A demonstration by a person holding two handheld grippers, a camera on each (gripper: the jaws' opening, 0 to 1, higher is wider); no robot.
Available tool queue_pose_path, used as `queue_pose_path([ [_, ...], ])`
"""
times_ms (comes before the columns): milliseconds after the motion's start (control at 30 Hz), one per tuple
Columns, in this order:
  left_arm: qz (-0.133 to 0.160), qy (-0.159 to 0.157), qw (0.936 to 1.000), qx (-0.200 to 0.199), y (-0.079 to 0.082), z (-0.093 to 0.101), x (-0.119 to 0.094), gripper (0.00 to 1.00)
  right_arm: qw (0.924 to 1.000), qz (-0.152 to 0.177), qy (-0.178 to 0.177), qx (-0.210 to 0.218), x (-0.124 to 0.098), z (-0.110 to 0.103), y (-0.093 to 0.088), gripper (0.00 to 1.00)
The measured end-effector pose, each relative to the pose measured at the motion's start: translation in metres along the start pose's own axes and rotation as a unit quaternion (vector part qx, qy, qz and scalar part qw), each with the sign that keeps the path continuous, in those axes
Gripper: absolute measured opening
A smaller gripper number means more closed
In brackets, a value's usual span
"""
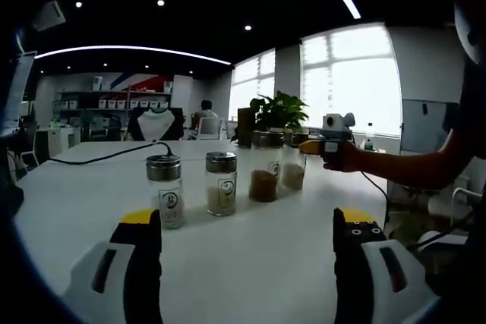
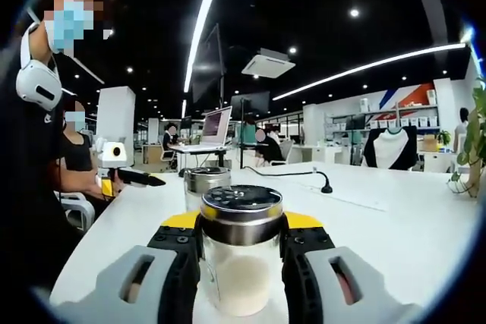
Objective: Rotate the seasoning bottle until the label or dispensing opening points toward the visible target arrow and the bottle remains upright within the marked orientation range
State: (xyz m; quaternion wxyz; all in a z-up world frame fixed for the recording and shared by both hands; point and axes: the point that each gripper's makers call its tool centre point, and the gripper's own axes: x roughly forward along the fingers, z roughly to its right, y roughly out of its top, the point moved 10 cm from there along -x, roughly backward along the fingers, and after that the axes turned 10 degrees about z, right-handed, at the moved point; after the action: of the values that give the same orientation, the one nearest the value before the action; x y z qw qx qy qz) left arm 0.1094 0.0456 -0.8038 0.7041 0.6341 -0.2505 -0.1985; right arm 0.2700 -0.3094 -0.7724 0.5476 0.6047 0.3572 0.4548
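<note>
My right gripper (image 2: 241,263) clamps the end seasoning bottle (image 2: 241,252) for twisting; left gripper (image 1: 247,244) wide, idle over the table (image 1: 266,263).

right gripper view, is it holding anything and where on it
Yes: the right gripper is shut on a seasoning bottle, its jaws clamping the glass body just under the metal cap. The left gripper is open, holding nothing.
</note>
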Motion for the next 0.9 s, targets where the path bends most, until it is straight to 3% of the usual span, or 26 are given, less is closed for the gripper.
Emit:
queue_pose_path([
  [367, -0.001, -0.003, 1.0000, 0.003, 0.001, 0.004, 0.001, 0.99, 1.0000, 0.002, -0.006, 0.001, 0.000, 0.000, 0.000, 0.42],
  [533, 0.002, -0.002, 1.0000, 0.006, 0.004, 0.005, 0.000, 0.99, 0.9995, 0.007, -0.030, 0.002, -0.008, -0.001, 0.003, 0.47],
  [633, 0.002, 0.001, 1.0000, 0.007, 0.004, 0.005, 0.000, 0.99, 0.9983, 0.018, -0.054, 0.009, -0.014, -0.003, 0.007, 0.55],
  [700, 0.004, 0.008, 0.9999, 0.007, 0.004, 0.004, -0.001, 0.99, 0.9960, 0.016, -0.086, 0.016, -0.020, -0.005, 0.009, 0.61],
  [900, 0.009, 0.017, 0.9998, -0.010, 0.001, 0.003, 0.000, 0.99, 0.9913, -0.011, -0.131, -0.013, -0.027, -0.023, 0.008, 0.68],
])
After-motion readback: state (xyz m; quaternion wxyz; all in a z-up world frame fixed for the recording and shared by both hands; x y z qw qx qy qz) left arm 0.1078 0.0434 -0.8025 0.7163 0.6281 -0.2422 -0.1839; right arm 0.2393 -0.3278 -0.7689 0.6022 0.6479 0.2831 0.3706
